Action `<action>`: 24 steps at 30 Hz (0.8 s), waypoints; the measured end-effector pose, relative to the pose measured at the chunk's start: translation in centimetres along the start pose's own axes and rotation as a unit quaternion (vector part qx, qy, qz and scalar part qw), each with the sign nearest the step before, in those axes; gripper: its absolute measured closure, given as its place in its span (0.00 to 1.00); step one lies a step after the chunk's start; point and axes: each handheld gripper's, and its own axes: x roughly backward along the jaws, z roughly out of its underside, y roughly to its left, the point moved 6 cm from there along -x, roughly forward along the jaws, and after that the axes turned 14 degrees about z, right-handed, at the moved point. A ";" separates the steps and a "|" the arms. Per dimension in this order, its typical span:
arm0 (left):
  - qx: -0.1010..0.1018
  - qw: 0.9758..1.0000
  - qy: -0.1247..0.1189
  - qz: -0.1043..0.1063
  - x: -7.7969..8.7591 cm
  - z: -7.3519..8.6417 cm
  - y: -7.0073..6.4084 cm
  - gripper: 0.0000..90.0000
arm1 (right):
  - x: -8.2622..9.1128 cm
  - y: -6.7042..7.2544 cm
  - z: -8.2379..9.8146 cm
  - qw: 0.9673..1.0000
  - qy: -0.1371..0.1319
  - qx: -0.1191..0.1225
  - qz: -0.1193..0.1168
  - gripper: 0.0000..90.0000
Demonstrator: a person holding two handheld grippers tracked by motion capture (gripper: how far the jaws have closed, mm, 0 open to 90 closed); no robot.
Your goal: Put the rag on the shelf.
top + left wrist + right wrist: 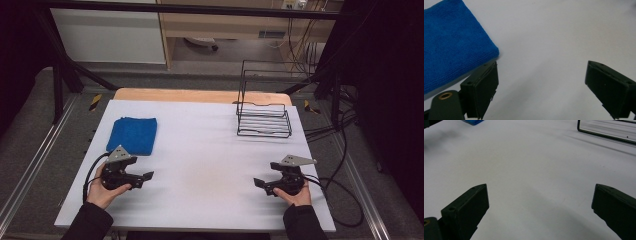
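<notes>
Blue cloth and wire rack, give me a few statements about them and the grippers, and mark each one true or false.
1. The blue cloth lies folded near the left gripper. True.
2. The wire rack holds plates. False: it is empty.
3. The right gripper grips the cloth. False: its jaws are open over the bare white tabletop.
4. The left gripper's jaws are open. True.
5. The cloth sits inside the rack. False: they lie apart.

A white sheet covers the light wooden tabletop [200, 95], whose far edge shows bare. Grey carpeted floor [30, 125] surrounds it, crossed by black metal frame bars [60, 85]. Behind stand a white cabinet panel [110, 35] and a pale wooden desk [225, 22], with black cables [345, 130] trailing at right.
</notes>
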 end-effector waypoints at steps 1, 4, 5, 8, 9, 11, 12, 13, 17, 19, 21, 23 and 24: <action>0.002 1.000 -0.001 -0.003 -0.1 -0.2 0.1 0.14 | 0.0 0.0 0.0 1.000 0.000 0.000 0.000 0.02; 0.004 1.000 0.002 -0.008 -0.1 -0.6 0.3 0.16 | 0.0 0.0 0.0 1.000 0.000 0.003 0.001 0.02; 0.004 1.000 0.003 -0.009 -0.2 -0.8 0.4 0.17 | 0.0 0.0 0.0 1.000 -0.001 0.003 0.001 0.02; 0.008 1.000 0.011 -0.020 -0.5 -1.7 1.1 0.19 | 0.0 0.0 0.0 1.000 0.000 0.004 0.003 0.02; 0.008 1.000 0.011 -0.020 -0.5 -1.7 1.1 0.19 | 0.0 0.0 0.0 1.000 0.000 0.004 0.003 0.02; 0.012 0.999 0.014 -0.028 -0.8 -2.1 1.5 0.21 | 0.0 0.0 0.0 1.000 0.001 0.004 0.004 0.02; 0.014 0.999 0.016 -0.030 -1.0 -2.3 1.7 0.22 | 0.0 0.0 0.0 1.000 0.002 0.004 0.004 0.02; 0.016 0.999 0.019 -0.035 -1.2 -2.4 2.0 0.24 | 0.0 0.0 0.1 1.000 0.003 0.005 0.004 0.02; 0.027 0.998 0.033 -0.049 -2.4 -2.7 2.9 0.26 | -0.1 0.0 0.1 1.000 0.004 0.007 0.004 0.02; 0.025 0.997 0.042 -0.061 -3.0 -2.8 3.6 0.32 | -0.1 0.1 0.1 1.000 0.006 0.006 0.004 0.02; 0.018 0.996 0.046 -0.068 -3.3 -2.7 4.0 0.42 | -0.1 0.0 0.1 1.000 0.005 0.007 0.005 0.02; 0.018 0.996 0.046 -0.072 -3.3 -2.7 4.2 0.47 | -0.1 0.0 0.1 1.000 0.005 0.007 0.005 0.02; 0.019 0.996 0.047 -0.074 -3.4 -2.6 4.4 0.51 | -0.1 0.0 0.1 1.000 0.005 0.008 0.005 0.02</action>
